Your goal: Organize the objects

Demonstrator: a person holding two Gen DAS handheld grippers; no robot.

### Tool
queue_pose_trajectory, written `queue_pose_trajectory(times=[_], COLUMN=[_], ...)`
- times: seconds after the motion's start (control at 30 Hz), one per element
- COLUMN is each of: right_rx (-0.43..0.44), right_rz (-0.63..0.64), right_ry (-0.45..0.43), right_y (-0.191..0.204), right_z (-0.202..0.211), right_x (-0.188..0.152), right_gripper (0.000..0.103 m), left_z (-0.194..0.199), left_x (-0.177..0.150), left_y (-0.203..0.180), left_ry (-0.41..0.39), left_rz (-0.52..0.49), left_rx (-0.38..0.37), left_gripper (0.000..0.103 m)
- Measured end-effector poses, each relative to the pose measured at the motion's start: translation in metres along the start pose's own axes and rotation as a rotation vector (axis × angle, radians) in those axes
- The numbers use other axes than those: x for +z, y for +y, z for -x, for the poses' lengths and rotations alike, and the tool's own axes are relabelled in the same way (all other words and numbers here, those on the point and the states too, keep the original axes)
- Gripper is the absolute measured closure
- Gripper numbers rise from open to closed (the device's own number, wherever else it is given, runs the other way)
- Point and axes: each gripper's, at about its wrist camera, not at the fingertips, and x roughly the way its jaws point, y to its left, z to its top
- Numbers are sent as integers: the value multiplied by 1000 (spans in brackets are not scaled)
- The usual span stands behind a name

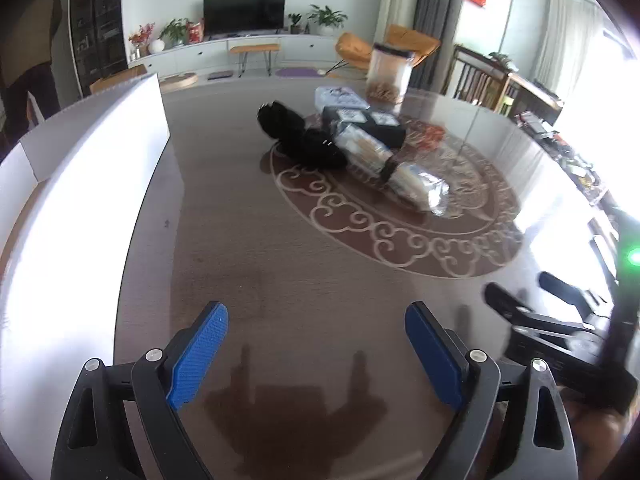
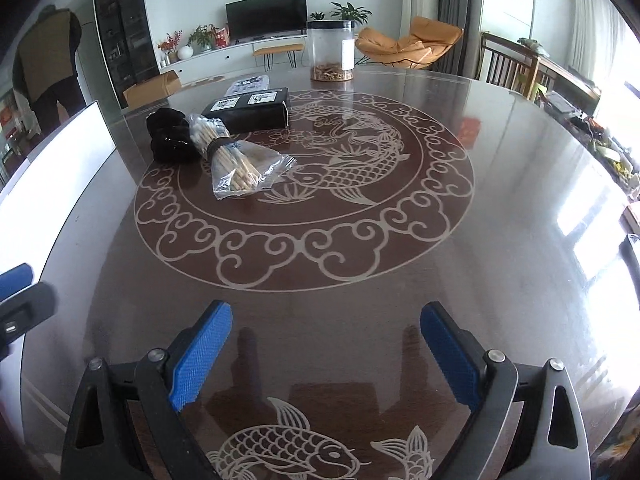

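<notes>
The things to be sorted are lying together on the far part of the round table (image 2: pixel 500 240), well away from both grippers: a clear bag of wooden sticks (image 2: pixel 236 160) is resting with one end on a black fuzzy thing (image 2: pixel 170 136), and just behind them a black box (image 2: pixel 252 114) is lying flat, with a flat printed packet (image 2: pixel 248 84) behind it. A clear jar with a black lid (image 2: pixel 331 50) is standing upright further back, near the table's far edge. A white box (image 1: pixel 80 184) is standing on the left side of the table, close beside the left gripper (image 1: pixel 316 354). The left gripper is pointing down toward the bare table top, its blue pads spread wide with nothing between them. The right gripper (image 2: pixel 326 356) is hanging over the near part of the table, above the fish drawings, also tilted downward, and its jaws are standing wide apart and empty. The two grippers are side by side, near each other.
</notes>
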Motion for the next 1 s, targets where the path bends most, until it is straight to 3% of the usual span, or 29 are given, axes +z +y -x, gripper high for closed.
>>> queue_pose_trajectory(times=[0.17,0.33,0.47,0.7,1.0], right_rx=[-4,-6,-4,-15,-16], right_rz=[-11,-9,2,24,24], right_ry=[20,35,43,59,59], right_y=[3,3,5,9,9], right_z=[0,-3,-4,-5,-6], right_x=[-3,-4,-4,-4,-4], right_gripper=[7,7,3,0,0], left_z=[-35,-46,-49,-55,-55], left_x=[5,3,4,6,8], left_y=[0,3,0,-3,-3], left_ry=[42,38,32,48,52], left_rz=[-5,-17,-39,-57,-58], left_rx=[30,56,75,66,65], left_gripper=[12,12,12,0,0])
